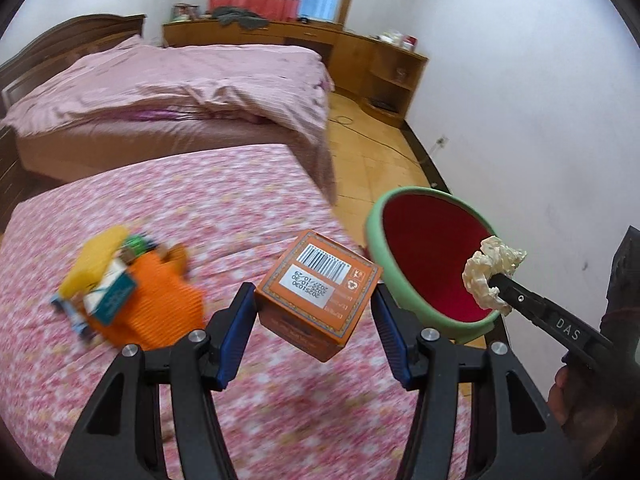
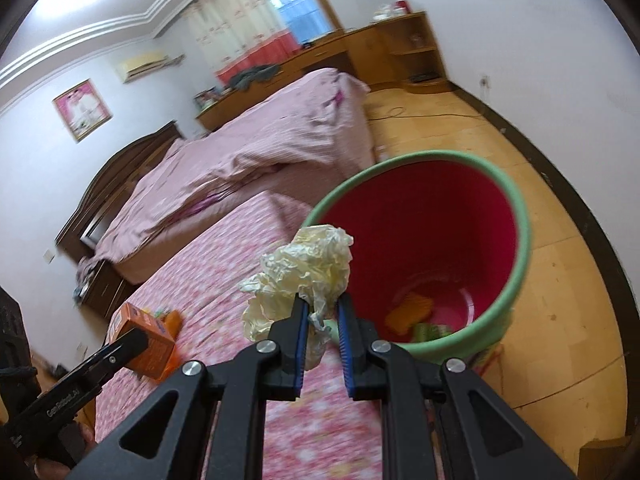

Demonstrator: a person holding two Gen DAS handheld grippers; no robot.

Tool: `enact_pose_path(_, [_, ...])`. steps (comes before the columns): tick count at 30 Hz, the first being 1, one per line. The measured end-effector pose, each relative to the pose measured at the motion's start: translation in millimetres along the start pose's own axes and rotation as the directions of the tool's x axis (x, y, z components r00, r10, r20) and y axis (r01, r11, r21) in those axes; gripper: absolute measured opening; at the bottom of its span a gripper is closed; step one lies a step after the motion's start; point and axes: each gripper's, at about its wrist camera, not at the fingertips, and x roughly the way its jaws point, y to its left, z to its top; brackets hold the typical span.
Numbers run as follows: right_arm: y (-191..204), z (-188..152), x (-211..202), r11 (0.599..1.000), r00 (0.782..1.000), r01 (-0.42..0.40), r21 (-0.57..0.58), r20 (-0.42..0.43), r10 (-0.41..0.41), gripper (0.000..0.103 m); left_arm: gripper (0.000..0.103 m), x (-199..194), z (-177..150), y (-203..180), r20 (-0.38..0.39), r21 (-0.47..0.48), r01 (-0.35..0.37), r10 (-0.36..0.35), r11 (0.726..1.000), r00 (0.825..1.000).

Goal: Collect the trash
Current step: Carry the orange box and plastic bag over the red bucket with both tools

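Left wrist view: my left tongs (image 1: 314, 312) pinch an orange box (image 1: 318, 292), barcode face up, carried above the flowered bedspread (image 1: 200, 200). The green bin (image 1: 374, 240) with its red inside stands just right of the box. My right tongs (image 1: 494, 280) reach in from the right, pressed on a crumpled cream paper wad (image 1: 490, 270) at the bin's mouth. A heap of other trash (image 1: 124, 284) lies on the bedspread, blurred; I cannot sort its pieces.

Right wrist view: right tongs (image 2: 322, 312) nearly pressed together, nipping the wad (image 2: 302, 264) by a thin tail, just short of the bin's rim (image 2: 524, 224). The bin (image 2: 524, 264) stands on the floor beside the bed; something orange already lies inside.

Judgement: carrying step, both loads on the way to the bin. Next: bring each over the opening, then let go. The wad hides the near rim; the bin's base is cut off.
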Motion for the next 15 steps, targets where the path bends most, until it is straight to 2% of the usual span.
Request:
enact_pose_path(7, [-40, 15, 6, 0.995, 0.997, 0.077, 0.064, -0.004, -0.077, 0.020, 0.059, 28, 9, -36, -0.031, 0.062, 0.042, -0.040, 0.997, 0.999])
enact_pose_path(15, [-62, 22, 13, 0.991, 0.994, 0.112, 0.069, -0.014, -0.111, 0.022, 0.059, 61, 15, -61, -0.067, 0.104, 0.069, -0.062, 0.992, 0.996])
